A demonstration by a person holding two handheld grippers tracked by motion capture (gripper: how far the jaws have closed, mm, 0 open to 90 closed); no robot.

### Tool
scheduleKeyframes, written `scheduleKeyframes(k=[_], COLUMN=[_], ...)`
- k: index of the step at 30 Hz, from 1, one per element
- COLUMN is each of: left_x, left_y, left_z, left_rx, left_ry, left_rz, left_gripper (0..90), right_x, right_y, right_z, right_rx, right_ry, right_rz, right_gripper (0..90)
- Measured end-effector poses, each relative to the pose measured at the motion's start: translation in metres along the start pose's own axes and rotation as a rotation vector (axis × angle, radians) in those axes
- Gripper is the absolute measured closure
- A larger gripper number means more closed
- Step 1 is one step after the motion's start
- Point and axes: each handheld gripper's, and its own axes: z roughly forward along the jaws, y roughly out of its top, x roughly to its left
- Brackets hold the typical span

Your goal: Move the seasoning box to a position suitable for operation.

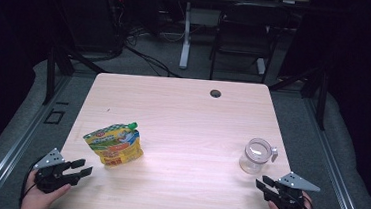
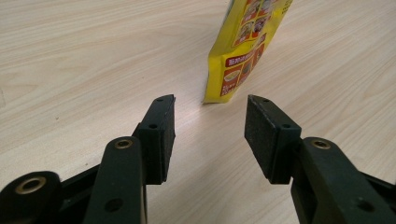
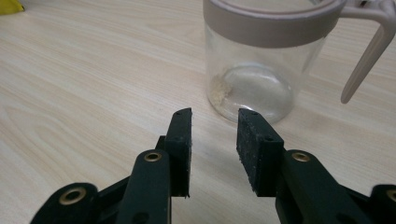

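Observation:
A yellow printed pouch [image 1: 114, 144] with a green cap lies on the left part of the wooden table [image 1: 182, 114]. My left gripper [image 1: 82, 168] rests near the front left corner, open and empty, a short way short of the pouch [image 2: 243, 51]. A clear glass jar [image 1: 256, 156] with a beige rim and lid clasp stands at the right. My right gripper [image 1: 262, 183] sits open just in front of the jar [image 3: 261, 70], apart from it. In the left gripper view the gripper [image 2: 210, 105] points at the pouch's lower corner; in the right gripper view the gripper [image 3: 215, 114] points at the jar's base.
A round cable hole [image 1: 215, 93] sits near the table's far edge. Beyond the table stand a dark chair [image 1: 244, 34] and a white desk leg [image 1: 186, 34]. Grey floor and metal rails flank both sides.

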Motion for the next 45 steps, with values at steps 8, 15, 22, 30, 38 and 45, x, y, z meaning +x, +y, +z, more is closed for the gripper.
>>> scheduleKeyframes(k=[8,15,22,30,38,45], left_x=[-0.004,-0.003,-0.005,-0.006,-0.006,-0.006], left_y=[0.003,0.0,0.002,0.003,0.002,-0.001], left_z=[0.002,-0.002,-0.003,-0.001,-0.002,-0.003], left_rx=[-0.001,0.001,-0.01,-0.006,-0.003,0.001], left_ry=[-0.015,-0.005,0.011,-0.004,0.0,0.004], left_rz=[0.02,0.013,0.017,0.022,0.02,0.013], left_gripper=[56.3,60.3,60.4,62.2,63.7,64.4], right_x=[0.0,-0.009,-0.01,-0.022,-0.034,-0.043], right_y=[0.001,0.002,0.004,0.013,0.029,0.037], right_z=[0.0,-0.003,-0.001,-0.001,0.016,0.026], right_rx=[0.006,-0.022,-0.02,-0.022,0.017,0.022], right_ry=[-0.045,-0.077,-0.146,-0.249,-0.3,-0.335], right_rz=[-0.049,-0.004,-0.002,0.037,0.008,0.019], right_gripper=[66.3,68.1,68.9,72.0,70.4,69.6])
